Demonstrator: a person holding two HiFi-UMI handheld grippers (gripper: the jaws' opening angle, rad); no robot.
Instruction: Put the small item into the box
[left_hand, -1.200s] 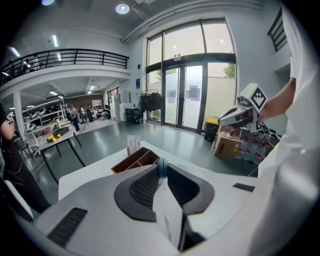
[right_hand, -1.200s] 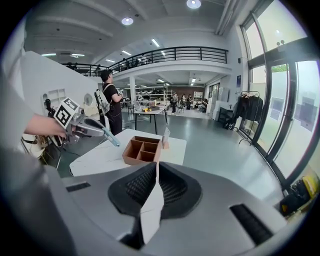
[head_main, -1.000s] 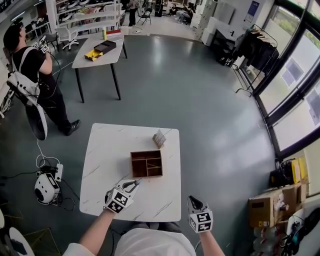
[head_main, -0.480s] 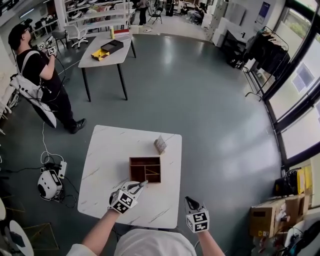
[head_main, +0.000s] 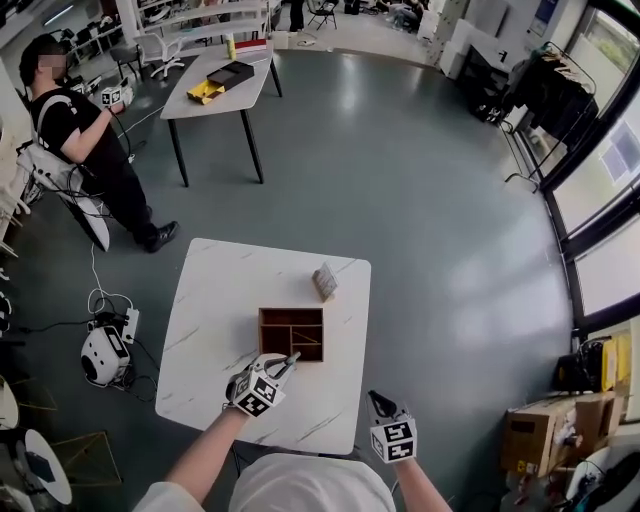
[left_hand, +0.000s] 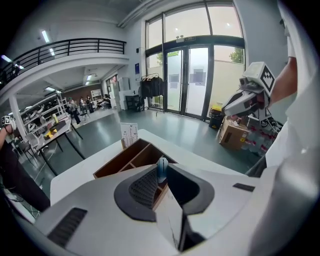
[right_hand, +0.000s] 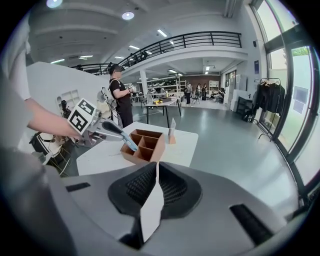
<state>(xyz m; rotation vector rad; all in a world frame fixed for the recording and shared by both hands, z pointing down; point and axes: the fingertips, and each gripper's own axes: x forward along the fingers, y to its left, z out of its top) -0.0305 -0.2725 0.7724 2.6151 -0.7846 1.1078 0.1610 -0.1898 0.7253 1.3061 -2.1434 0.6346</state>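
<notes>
Fingers of the left gripper (head_main: 289, 359) pinch the small blue item (left_hand: 161, 170) at the near rim of the wooden box (head_main: 263, 332) on the white table (head_main: 205, 300) — right gripper (head_main: 373, 399) off the table's near edge, its 2 jaws pressed together, empty.

Bright window daylight; sharp focus; strong fisheye bending at edges.

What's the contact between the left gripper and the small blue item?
Touching. In the left gripper view, the left gripper has both jaws pressed against the small blue item.
</notes>
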